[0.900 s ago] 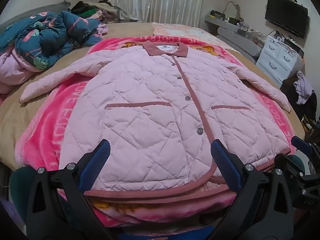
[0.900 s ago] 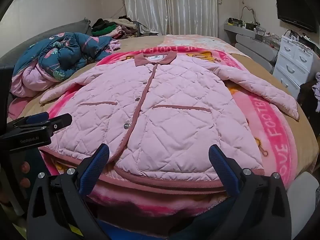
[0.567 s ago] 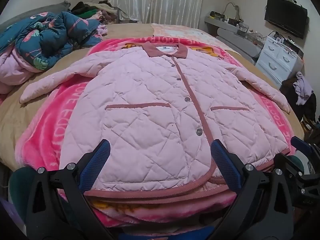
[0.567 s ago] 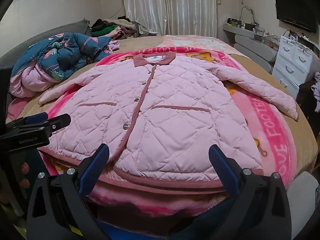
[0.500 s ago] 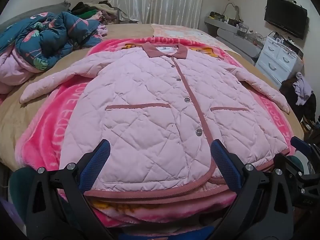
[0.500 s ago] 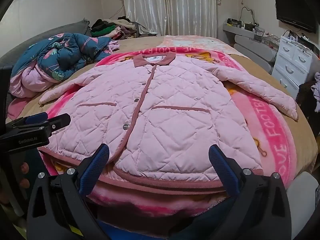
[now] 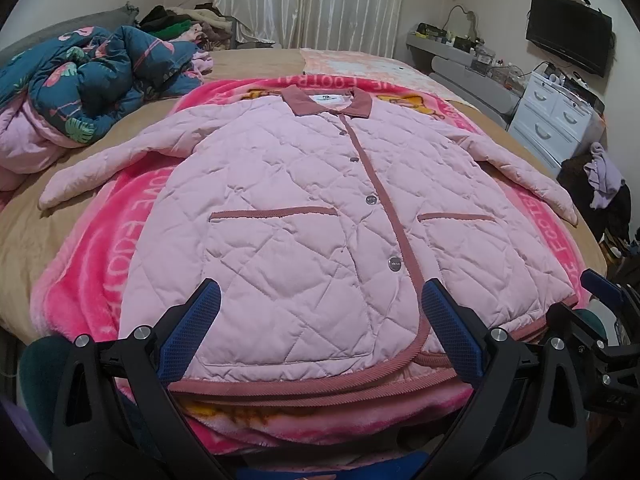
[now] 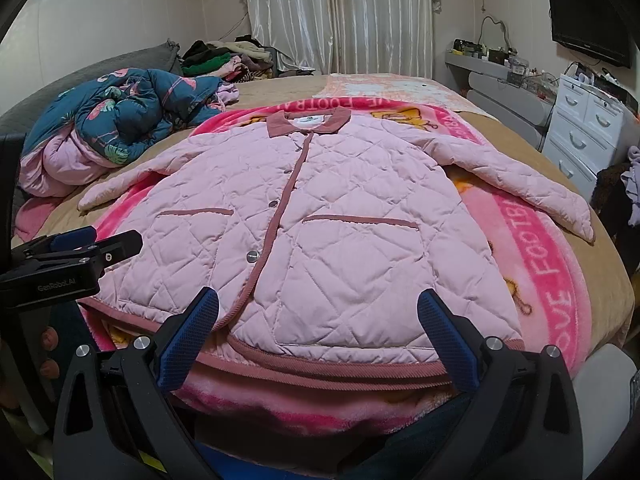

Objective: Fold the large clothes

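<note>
Jacket (image 7: pixel 320 216) lies flat, buttoned, collar far, hem nearest the cameras.

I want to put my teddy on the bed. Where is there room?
The tan sheet is bare between the left sleeve and the bed's near edge. More bare sheet lies beyond the pink blanket, toward the curtains. The jacket fills the middle, and the blue quilt crowds the far left.

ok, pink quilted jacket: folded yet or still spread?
Spread flat. The pink quilted jacket lies front-up and buttoned on the pink blanket, both sleeves out sideways, with no fold. Both grippers are open, short of its hem.
</note>
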Available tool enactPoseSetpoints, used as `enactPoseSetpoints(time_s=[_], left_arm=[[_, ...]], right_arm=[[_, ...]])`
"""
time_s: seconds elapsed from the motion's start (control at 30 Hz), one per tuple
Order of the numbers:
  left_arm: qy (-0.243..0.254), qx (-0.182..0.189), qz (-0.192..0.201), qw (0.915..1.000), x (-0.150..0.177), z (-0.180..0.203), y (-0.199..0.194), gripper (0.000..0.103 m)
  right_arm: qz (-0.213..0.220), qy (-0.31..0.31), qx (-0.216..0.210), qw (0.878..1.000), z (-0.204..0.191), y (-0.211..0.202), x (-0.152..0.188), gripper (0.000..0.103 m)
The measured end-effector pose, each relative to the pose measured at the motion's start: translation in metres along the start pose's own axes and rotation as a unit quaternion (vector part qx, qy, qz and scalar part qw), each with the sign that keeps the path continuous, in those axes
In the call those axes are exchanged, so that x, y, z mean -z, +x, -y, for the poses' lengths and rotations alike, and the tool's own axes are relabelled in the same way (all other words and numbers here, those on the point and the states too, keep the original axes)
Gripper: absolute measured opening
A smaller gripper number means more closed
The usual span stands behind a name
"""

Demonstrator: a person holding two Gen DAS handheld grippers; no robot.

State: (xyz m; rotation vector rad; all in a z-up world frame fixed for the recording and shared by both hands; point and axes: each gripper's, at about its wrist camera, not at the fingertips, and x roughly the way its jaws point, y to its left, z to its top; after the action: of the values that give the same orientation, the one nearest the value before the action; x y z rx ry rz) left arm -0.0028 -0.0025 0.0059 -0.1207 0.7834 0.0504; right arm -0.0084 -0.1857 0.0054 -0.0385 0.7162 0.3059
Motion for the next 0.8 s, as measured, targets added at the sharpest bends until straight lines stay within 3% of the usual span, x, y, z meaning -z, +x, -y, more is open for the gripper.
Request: enactPoseSetpoints(time_s=[0.8], left_arm=[[0.000, 0.001, 0.001, 1.0000, -0.0007, 0.0019, -0.0016, 0.094]], right_arm=[[0.003, 0.001, 0.002, 1.000, 0.0009, -0.0034, -0.0026, 0.099]])
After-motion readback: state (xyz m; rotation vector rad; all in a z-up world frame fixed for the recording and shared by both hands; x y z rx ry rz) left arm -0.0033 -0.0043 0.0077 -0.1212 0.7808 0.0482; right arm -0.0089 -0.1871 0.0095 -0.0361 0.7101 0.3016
